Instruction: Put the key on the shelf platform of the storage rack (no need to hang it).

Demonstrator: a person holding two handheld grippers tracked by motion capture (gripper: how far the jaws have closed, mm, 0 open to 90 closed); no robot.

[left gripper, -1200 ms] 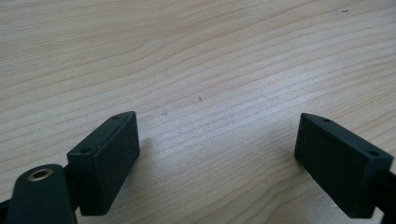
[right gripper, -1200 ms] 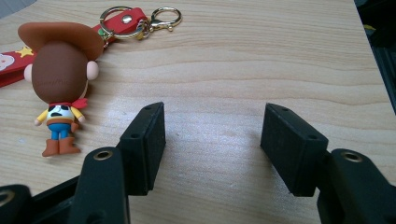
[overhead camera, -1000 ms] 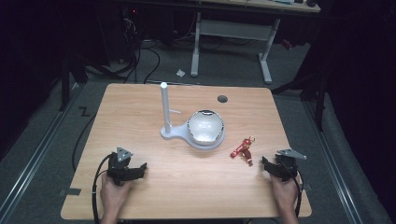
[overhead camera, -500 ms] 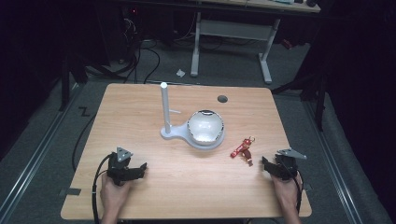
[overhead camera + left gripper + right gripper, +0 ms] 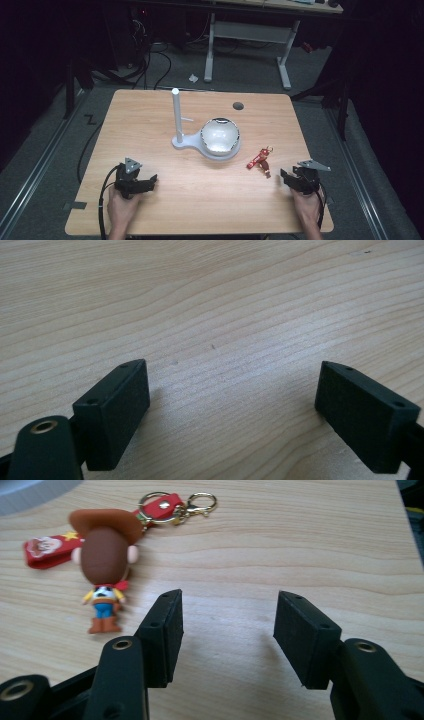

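Right gripper point(image 5: 227, 630) just narrowing, unclenched over bare wooden table point(image 5: 300, 545), beside red cowboy-figure keychain point(image 5: 106, 560); left gripper point(image 5: 232, 410) spread wide.

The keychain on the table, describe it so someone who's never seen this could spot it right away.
Start at the white stand with its bowl near the middle of the wooden table. Just to its right, in front of the right gripper, lies the keychain: a small cowboy figure with a brown hat, red strap and gold ring, the table's sole colourful thing.

No words, numbers or brand marks can be read anywhere. The keychain point(image 5: 102, 562) has a red strap point(image 5: 47, 550) with a yellow star and a small printed face, no lettering.
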